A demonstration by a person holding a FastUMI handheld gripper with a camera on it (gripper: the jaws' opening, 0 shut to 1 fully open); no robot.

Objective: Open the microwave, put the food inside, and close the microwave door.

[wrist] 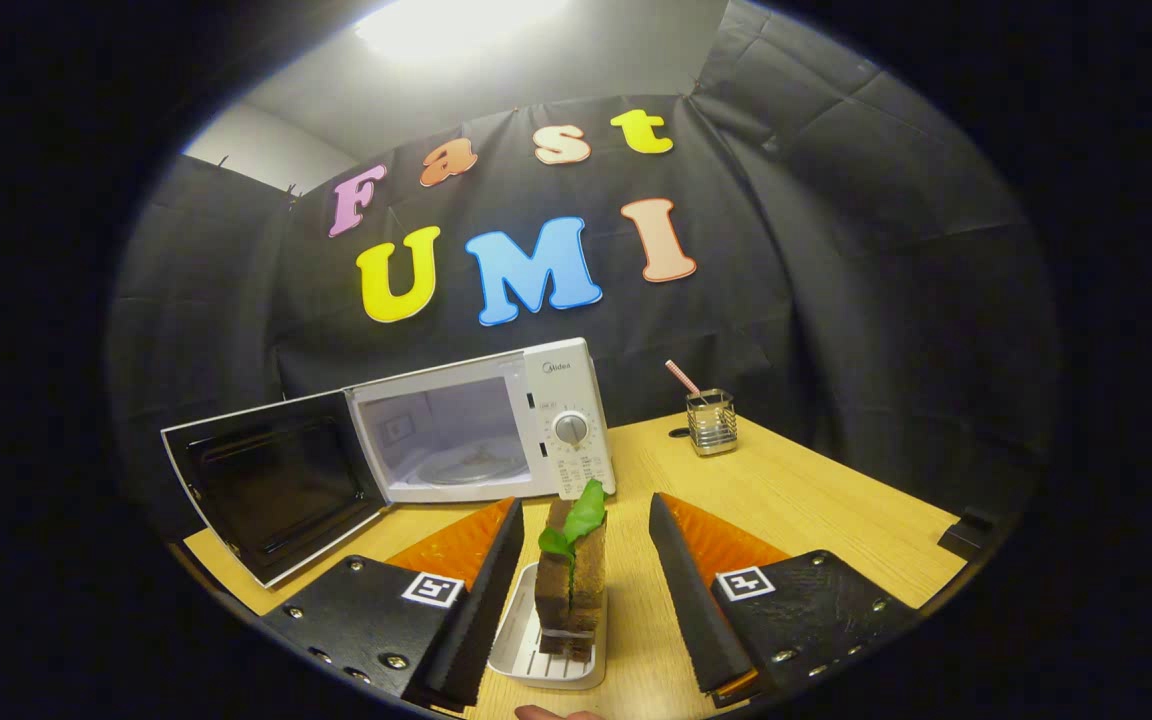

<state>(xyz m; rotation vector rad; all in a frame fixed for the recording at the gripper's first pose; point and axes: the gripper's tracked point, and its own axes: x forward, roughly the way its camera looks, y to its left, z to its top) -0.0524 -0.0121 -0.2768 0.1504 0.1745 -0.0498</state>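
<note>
One sandwich [572, 580] between parted jaws, microwave [481, 430] open beyond

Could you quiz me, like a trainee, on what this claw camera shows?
1. True or false: the microwave door stands open.
2. What sits between the claw fingers? A) a cup B) a sandwich on a white tray C) a spoon
3. Fill in: the claw is ___.

Key: 1 true. 2 B; neither finger touches the sandwich. 3 open.
</note>
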